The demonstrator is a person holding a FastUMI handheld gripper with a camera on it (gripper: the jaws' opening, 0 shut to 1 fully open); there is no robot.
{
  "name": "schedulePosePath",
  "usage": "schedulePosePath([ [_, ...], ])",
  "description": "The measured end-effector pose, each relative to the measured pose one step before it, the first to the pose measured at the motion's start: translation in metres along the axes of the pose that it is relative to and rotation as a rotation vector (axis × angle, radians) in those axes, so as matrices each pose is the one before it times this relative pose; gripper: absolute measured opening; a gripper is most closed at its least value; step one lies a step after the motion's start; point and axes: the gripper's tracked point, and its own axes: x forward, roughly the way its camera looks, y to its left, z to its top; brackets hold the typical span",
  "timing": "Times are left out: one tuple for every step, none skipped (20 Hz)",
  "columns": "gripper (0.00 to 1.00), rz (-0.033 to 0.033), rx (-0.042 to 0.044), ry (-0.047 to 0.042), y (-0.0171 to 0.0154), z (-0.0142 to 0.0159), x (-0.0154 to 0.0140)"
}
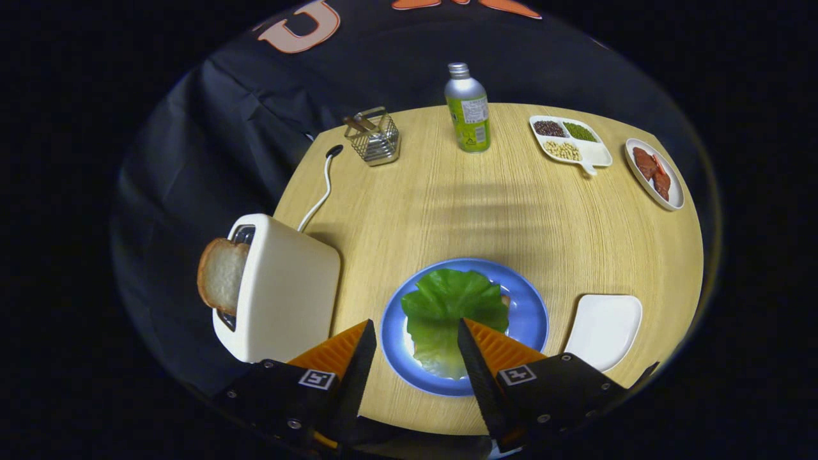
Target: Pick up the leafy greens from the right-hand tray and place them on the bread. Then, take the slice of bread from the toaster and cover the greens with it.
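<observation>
Round wooden table (486, 211): greens placed, top slice pending.
Lettuce leaf (450, 306) lies on blue plate (533, 313); bread slice (220, 273) remains in toaster (287, 294); gripper (414, 332) spread wide, empty.

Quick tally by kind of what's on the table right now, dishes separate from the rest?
Dishes: 4 (blue plate, white tray, divided dish, oval dish)
Toaster: 1
Bottle: 1
Wire basket: 1
Total: 7
The gripper is open over the greens.

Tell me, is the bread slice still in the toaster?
Yes: the bread slice sticks out of the toaster slot. The gripper is open.
</observation>
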Motion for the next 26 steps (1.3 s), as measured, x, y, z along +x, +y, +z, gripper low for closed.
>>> schedulePosePath([
  [0.81,0.00667,-0.00507,-0.00409,0.00936,0.00373,-0.00568],
  [0.85,0.01072,-0.00461,-0.00576,0.01071,0.00494,-0.00451],
  [0.87,0.00352,-0.00630,-0.00776,0.00993,0.00610,-0.00489],
  [0.88,0.00277,-0.01317,-0.00870,0.00965,0.00639,-0.00496],
  [0.89,0.00380,-0.01475,-0.00549,0.01076,0.00551,-0.00512],
  [0.89,0.00838,-0.01100,-0.00400,0.01236,0.00538,-0.00337],
  [0.89,0.00916,-0.00456,-0.00089,0.01314,0.00417,-0.00216],
  [0.89,0.01102,-0.00217,-0.00340,0.01283,0.00483,-0.00211],
  [0.89,0.00908,-0.00549,-0.00365,0.01276,0.00631,-0.00227],
  [0.89,0.00622,-0.00789,-0.00145,0.01258,0.00486,-0.00254],
  [0.89,0.00676,-0.00545,0.00276,0.01261,0.00265,-0.00077],
  [0.89,0.00990,-0.00035,0.00605,0.01235,0.00253,-0.00024],
  [0.89,0.00810,0.00130,0.00641,0.01217,0.00052,0.00071],
  [0.88,0.00304,-0.00241,0.00637,0.00985,0.00066,0.00227],
  [0.87,-0.00557,-0.00239,0.00756,0.00637,0.00096,0.00337],
  [0.86,-0.01127,-0.00624,0.00948,0.00526,-0.00027,0.00327],
  [0.85,-0.01032,-0.00382,0.01118,0.00572,-0.00130,0.00409],
  [0.83,-0.00896,0.00047,0.01474,0.00578,-0.00146,0.00472],
  [0.81,-0.00635,0.00219,0.01416,0.00605,-0.00207,0.00428],
  [0.78,-0.01126,0.00149,0.01182,0.00345,-0.00123,0.00599],
  [0.77,-0.01241,0.00137,0.00988,0.00386,-0.00095,0.00590],
  [0.76,-0.01143,0.00266,0.00697,0.00136,-0.00044,0.00591],
  [0.76,-0.00636,0.00226,0.00853,0.00320,-0.00148,0.00433],
  [0.76,-0.00971,0.00214,0.00741,0.00079,-0.00010,0.00462],
  [0.76,-0.01461,0.00241,0.00802,-0.00030,-0.00093,0.00601],
  [0.72,-0.01470,0.00276,0.01015,0.00119,-0.00292,0.00322],
])
